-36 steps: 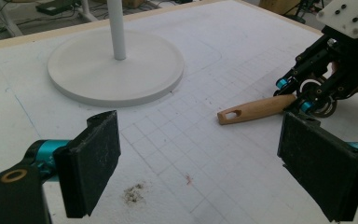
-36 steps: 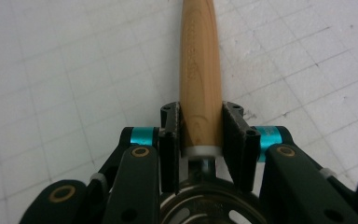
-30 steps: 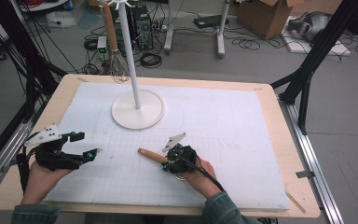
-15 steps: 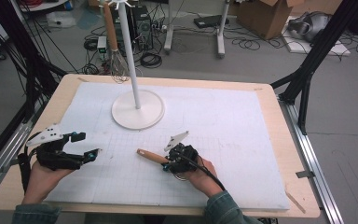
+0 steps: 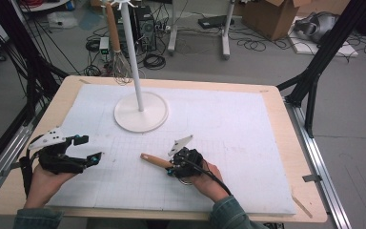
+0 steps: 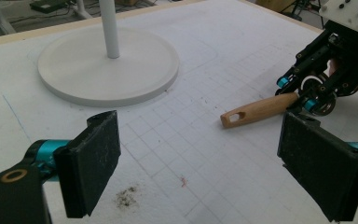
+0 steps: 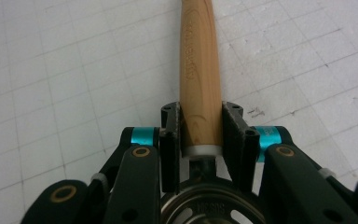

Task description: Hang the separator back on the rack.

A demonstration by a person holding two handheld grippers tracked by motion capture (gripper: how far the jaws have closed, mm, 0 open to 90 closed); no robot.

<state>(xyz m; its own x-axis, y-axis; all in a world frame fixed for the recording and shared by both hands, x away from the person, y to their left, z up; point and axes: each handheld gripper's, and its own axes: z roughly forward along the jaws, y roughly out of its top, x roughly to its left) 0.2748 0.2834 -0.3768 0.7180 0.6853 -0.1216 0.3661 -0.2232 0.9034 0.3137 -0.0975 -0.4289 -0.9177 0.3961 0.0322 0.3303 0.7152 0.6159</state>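
Note:
A tool with a light wooden handle (image 5: 155, 161) lies low over the white foam mat, its holed end pointing left. My right gripper (image 5: 171, 168) is shut on the handle near its metal end. In the right gripper view the two pads (image 7: 170, 135) press both sides of the handle (image 7: 198, 70), and a metal part (image 7: 209, 210) sits below, mostly hidden. My left gripper (image 5: 90, 148) hovers at the mat's left, open with nothing between its pads (image 6: 95, 158). The left gripper view shows the handle (image 6: 261, 108) and the right gripper (image 6: 303, 95) ahead to the right.
A white stand with a round base (image 5: 140, 112) and a tall pole (image 5: 132, 57) rises at the back middle of the mat. A whisk (image 5: 120, 67) with a wooden handle hangs from its top. Black frame posts flank the table.

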